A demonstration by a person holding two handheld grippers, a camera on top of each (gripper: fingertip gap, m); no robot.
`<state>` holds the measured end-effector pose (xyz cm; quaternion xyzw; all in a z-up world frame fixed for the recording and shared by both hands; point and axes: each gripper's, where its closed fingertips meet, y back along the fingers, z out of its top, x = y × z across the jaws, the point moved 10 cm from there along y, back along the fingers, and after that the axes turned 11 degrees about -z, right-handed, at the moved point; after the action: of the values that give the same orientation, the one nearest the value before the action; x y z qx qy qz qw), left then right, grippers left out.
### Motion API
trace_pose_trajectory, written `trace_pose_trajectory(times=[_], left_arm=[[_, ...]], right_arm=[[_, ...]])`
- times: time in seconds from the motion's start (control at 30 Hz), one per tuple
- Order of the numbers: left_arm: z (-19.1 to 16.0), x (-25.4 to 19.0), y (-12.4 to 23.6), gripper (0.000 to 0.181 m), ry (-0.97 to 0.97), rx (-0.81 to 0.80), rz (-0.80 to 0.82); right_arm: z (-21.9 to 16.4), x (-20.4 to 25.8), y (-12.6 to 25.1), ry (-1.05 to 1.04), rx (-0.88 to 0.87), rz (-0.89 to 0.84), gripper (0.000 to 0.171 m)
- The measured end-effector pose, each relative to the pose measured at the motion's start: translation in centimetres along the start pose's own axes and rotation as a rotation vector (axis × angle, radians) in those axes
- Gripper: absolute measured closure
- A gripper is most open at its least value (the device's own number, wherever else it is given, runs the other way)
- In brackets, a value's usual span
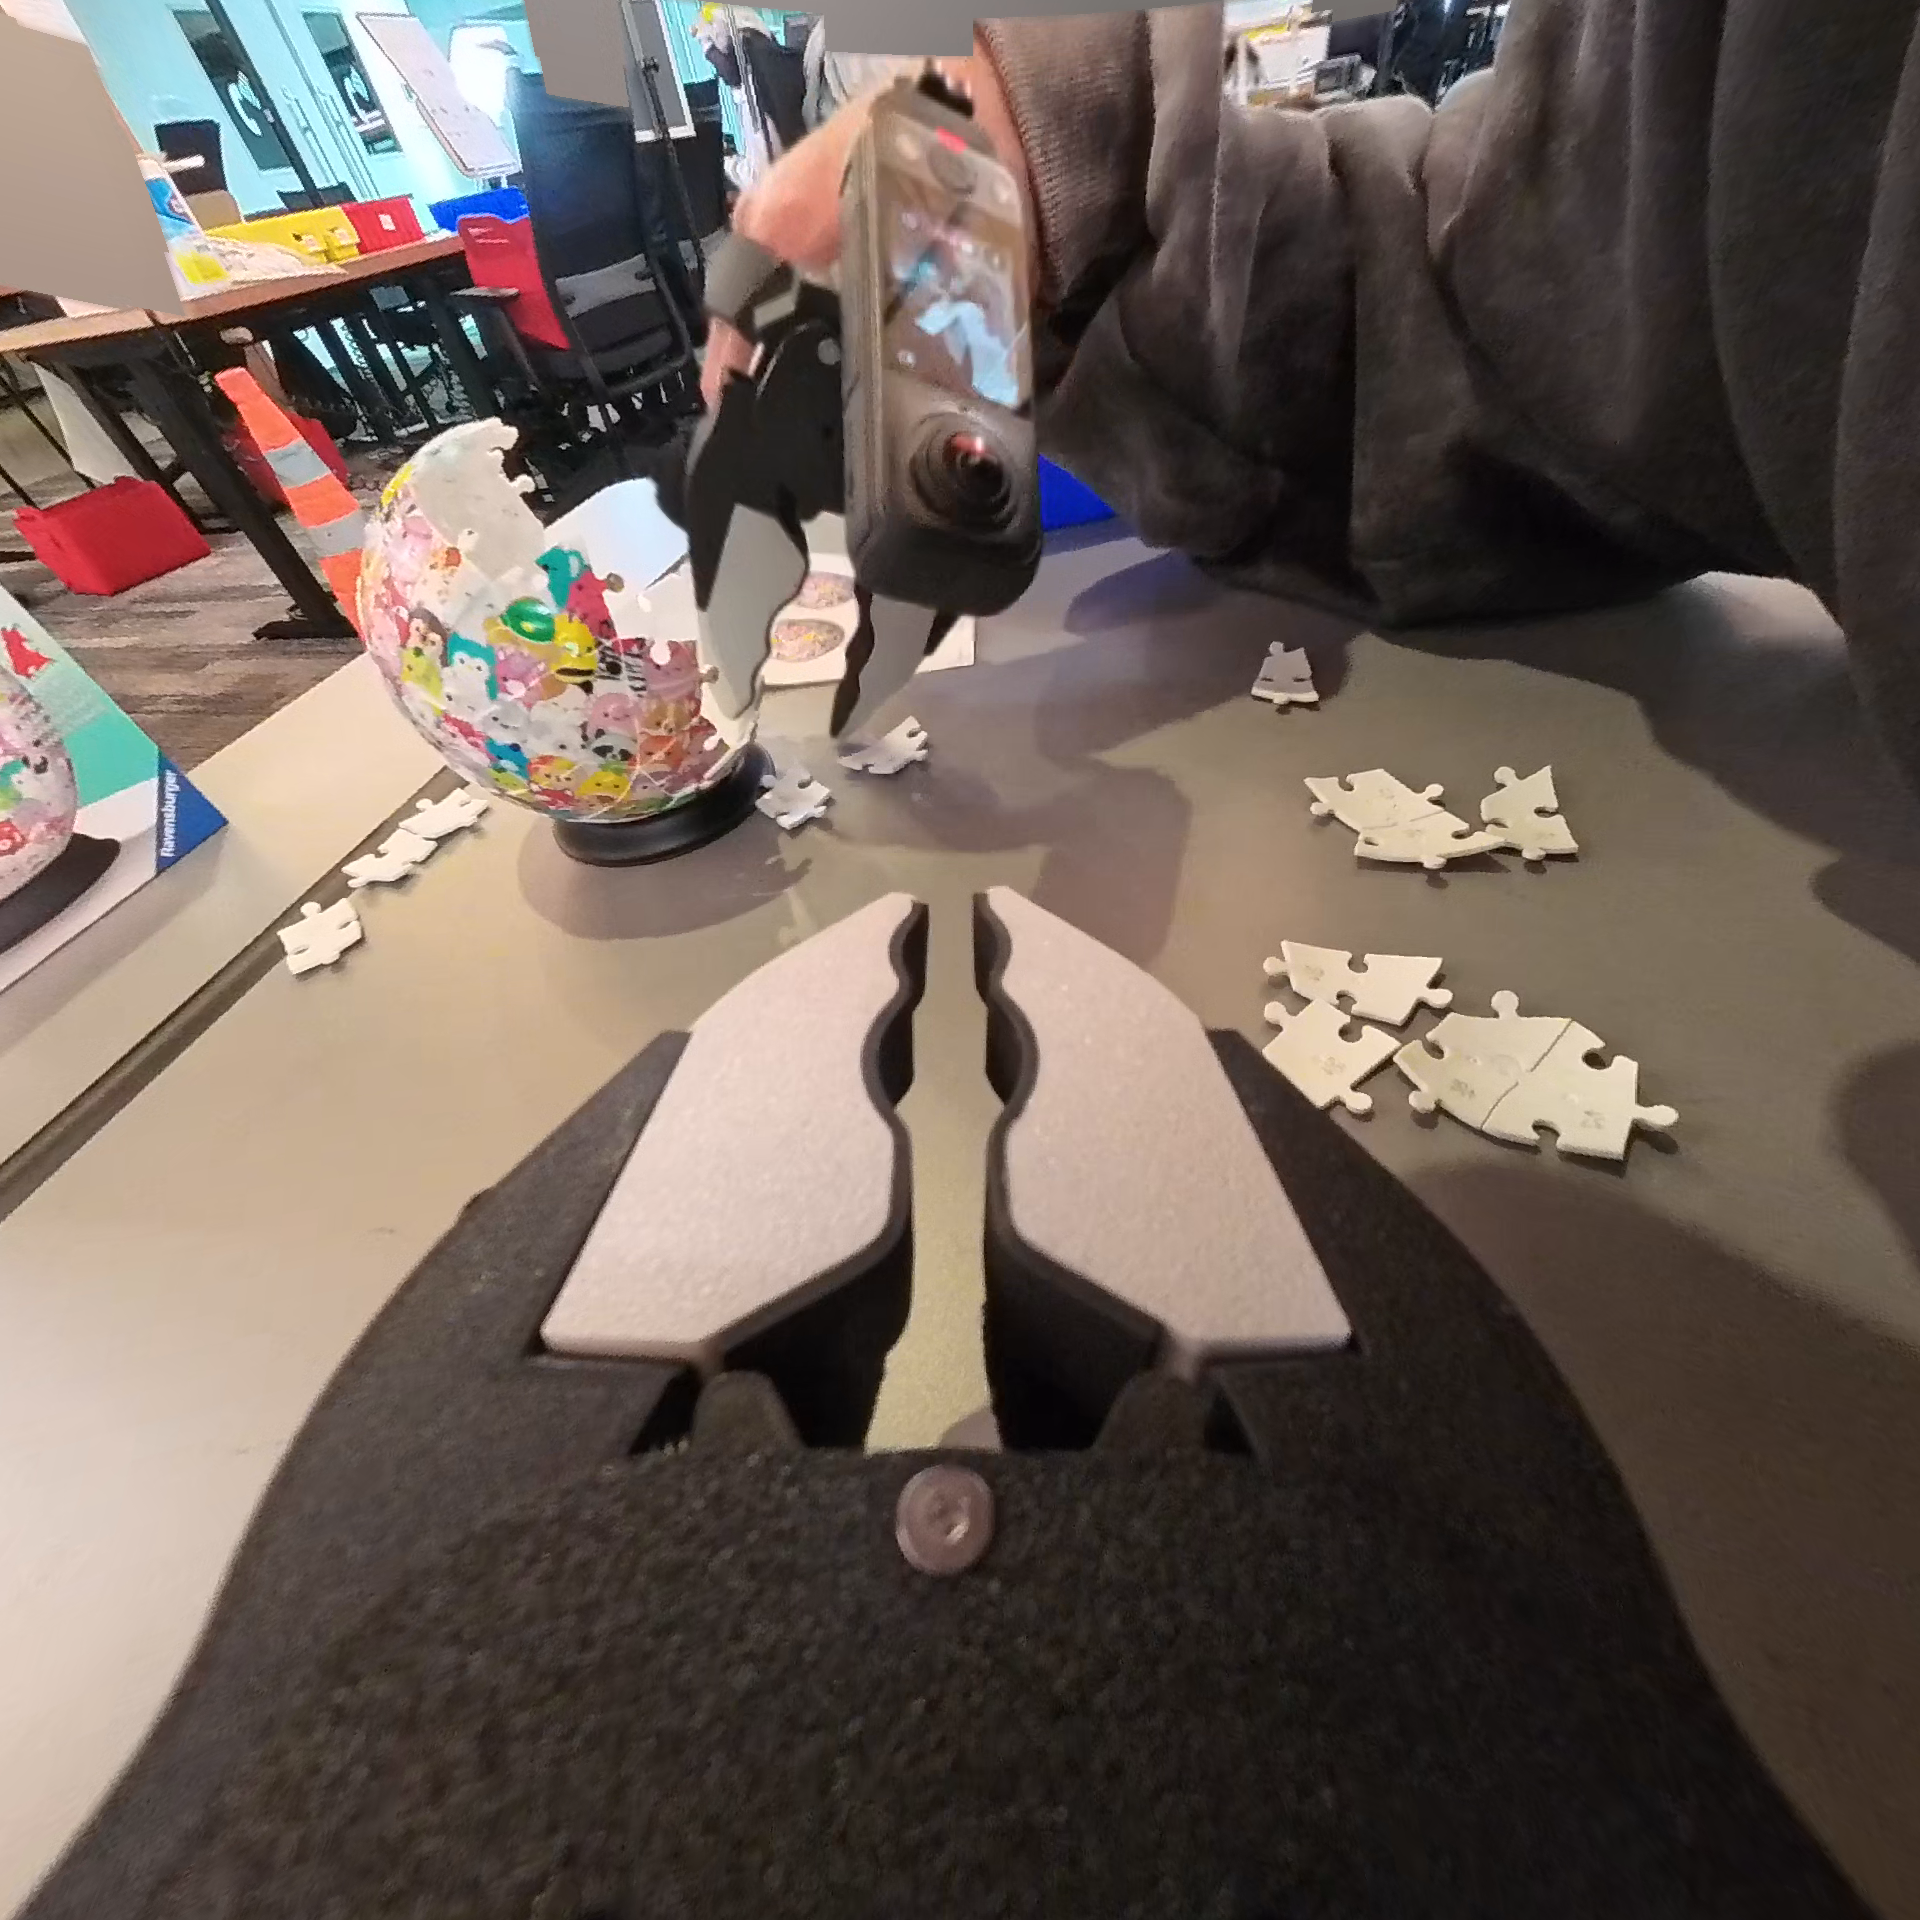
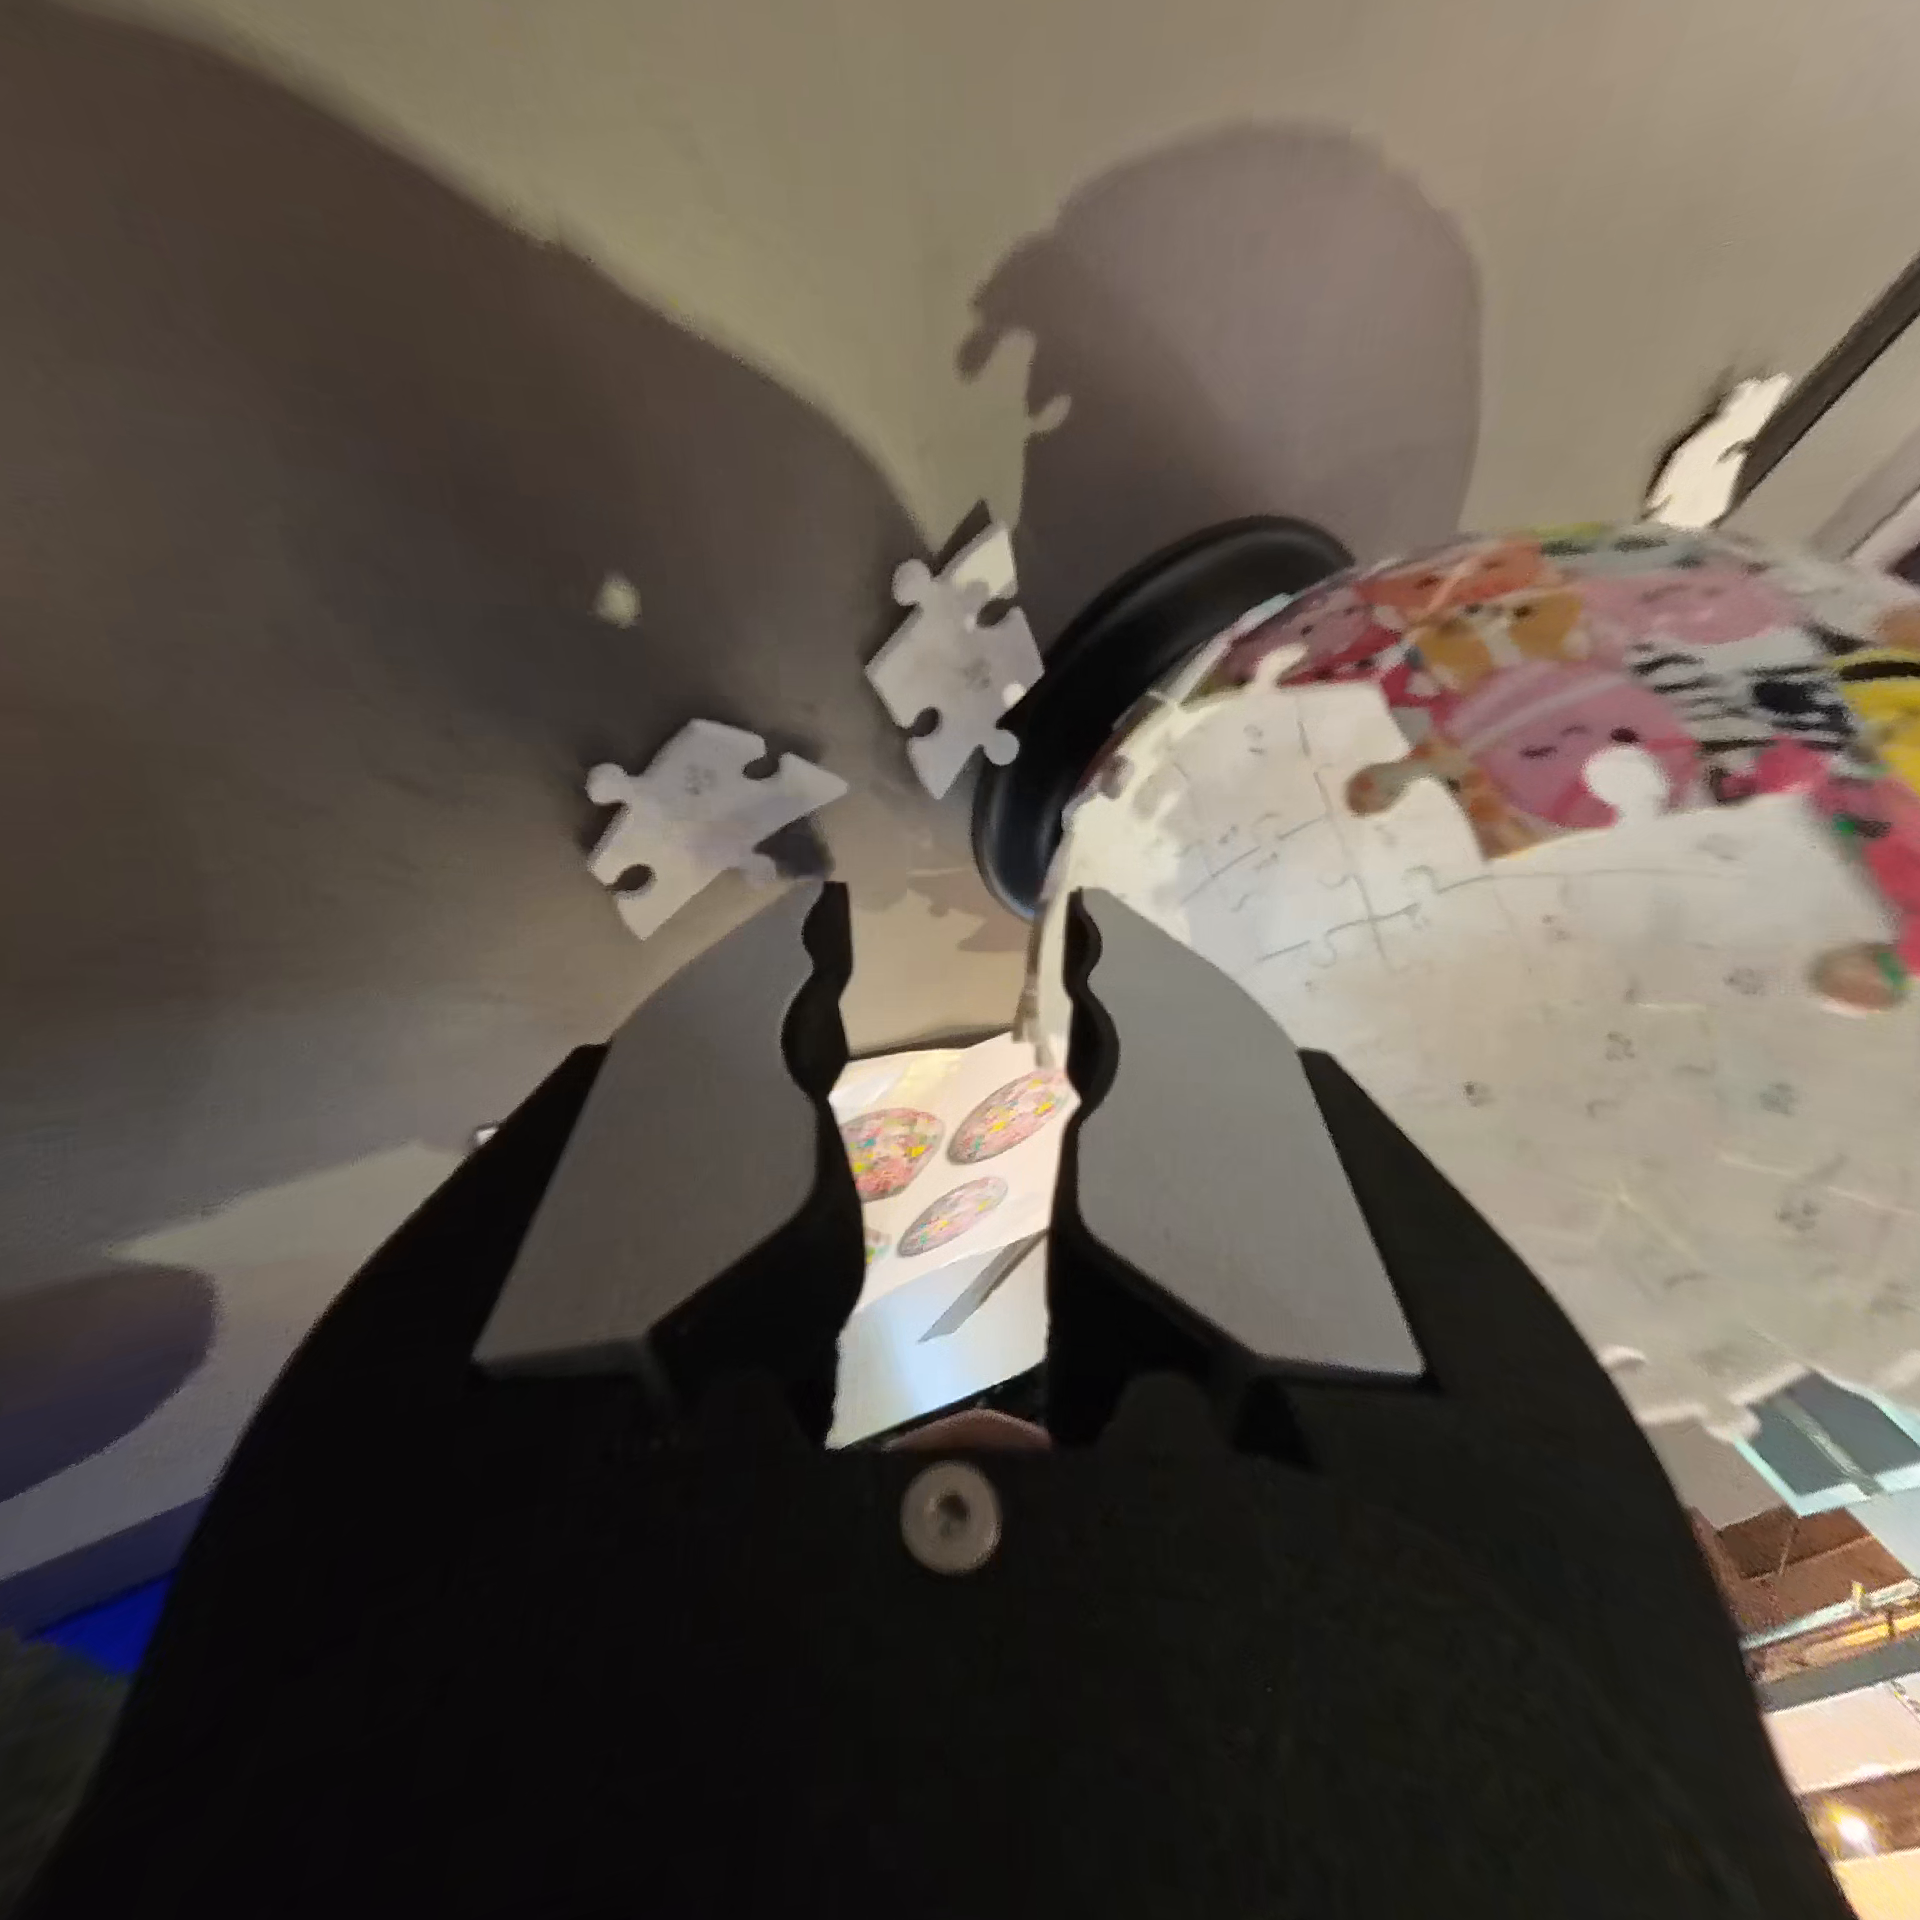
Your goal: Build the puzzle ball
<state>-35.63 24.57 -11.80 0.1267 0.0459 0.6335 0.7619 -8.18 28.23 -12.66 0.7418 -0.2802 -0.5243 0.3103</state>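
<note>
one puzzle ball [image 1: 540,644], one stand [image 1: 665,826], two grippers, one box [image 1: 73,769], one sheet [image 2: 935,1247].

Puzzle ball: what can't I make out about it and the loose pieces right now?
- Puzzle ball: its far side is hidden by its own curve in the left wrist view; the right claw covers its right edge.
- Right wrist view: motion blur smears the ball.
- Loose pieces: all white side up, so their pictures are hidden.
- Box: cut off by the left edge.

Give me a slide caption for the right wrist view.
Open right gripper nears a loose puzzle piece beside the half-built puzzle ball on its black stand.
</note>
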Motion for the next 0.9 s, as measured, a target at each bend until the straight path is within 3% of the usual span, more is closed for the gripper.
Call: trace_pose_trajectory(times=[0.43, 0.6, 0.7, 0.8, 0.9], left_arm=[[0.0, 0.0, 0.0, 0.174, -0.001, 0.0, 0.0], [0.0, 0.0, 0.0, 0.174, 0.0, 0.0, -0.003], [0.0, 0.1, 0.0, 0.173, 0.007, -0.002, -0.005], [0.0, 0.1, 0.0, 0.173, 0.007, 0.004, -0.005], [0.0, 0.1, -0.2, 0.169, 0.005, 0.014, 0.005]], right_arm=[[0.0, 0.1, -0.5, 0.017, 0.005, -0.036, 0.142], [-0.3, -0.2, 0.5, 0.003, -0.013, -0.044, 0.134], [-0.5, -0.6, 2.8, -0.078, -0.089, -0.066, 0.131], [0.4, 0.2, 3.6, -0.202, -0.241, 0.022, 0.131], [1.1, 0.8, 2.5, -0.375, -0.212, 0.046, 0.127]])
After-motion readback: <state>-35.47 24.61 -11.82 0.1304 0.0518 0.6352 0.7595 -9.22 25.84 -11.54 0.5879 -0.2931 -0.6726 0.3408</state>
